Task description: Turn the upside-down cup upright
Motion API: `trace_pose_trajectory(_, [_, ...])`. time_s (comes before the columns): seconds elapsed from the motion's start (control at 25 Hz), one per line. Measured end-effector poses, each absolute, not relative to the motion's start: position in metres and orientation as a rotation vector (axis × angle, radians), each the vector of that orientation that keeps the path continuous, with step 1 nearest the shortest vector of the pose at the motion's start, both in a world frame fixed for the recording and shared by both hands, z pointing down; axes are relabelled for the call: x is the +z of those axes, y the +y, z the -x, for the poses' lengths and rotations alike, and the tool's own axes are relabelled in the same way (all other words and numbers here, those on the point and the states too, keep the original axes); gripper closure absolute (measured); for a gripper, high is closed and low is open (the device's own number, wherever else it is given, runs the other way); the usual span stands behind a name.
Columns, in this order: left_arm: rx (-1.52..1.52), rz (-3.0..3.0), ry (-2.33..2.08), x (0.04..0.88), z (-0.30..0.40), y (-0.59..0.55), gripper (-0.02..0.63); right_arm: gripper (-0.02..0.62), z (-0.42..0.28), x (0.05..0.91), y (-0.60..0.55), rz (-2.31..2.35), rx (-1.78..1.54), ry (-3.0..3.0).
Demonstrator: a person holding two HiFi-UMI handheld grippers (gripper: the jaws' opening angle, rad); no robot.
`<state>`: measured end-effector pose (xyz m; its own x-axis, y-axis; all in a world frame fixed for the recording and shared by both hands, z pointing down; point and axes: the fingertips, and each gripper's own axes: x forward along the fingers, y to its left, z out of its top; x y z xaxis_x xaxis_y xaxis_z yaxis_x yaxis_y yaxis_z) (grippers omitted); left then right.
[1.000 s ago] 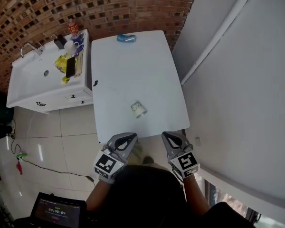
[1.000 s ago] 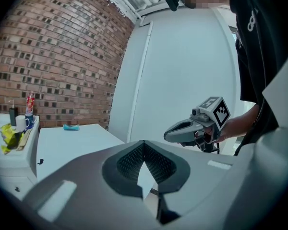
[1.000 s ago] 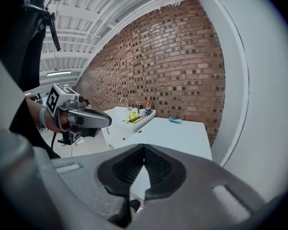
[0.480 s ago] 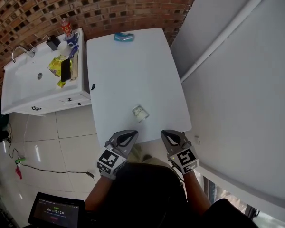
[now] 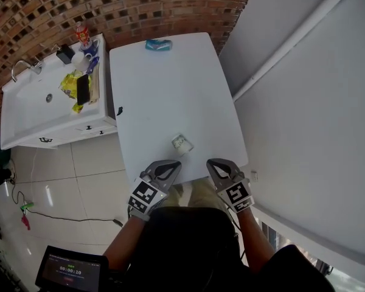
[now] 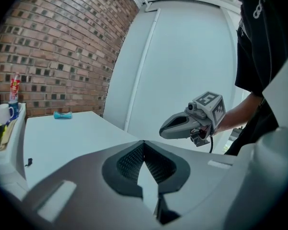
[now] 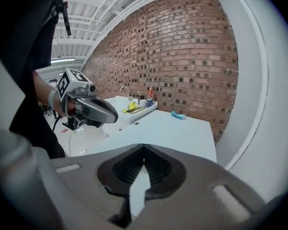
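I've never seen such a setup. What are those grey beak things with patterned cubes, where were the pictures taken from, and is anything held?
No robot here: a person holds a two-jaw tool in each hand, the left gripper and the right gripper; the patterned cubes are part of them. One picture comes from a camera on the person's head, looking down; the other two from cameras riding on each gripper, looking along its jaws. Both pairs of jaws are closed, holding nothing. On the table are a small cup, near the grippers, and a blue object at the far end.
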<state>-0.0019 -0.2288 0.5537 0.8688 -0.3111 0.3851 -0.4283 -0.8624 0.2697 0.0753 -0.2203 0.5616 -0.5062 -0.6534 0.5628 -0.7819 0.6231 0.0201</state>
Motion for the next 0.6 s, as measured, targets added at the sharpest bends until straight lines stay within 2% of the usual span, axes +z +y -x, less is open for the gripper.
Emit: trace_pose_trajectory(0.6, [0.616, -2.467, -0.632, 0.626, -0.008, -0.227, 0.591, 0.603, -0.060, 0.668, -0.240, -0.721, 0.344, -2.285])
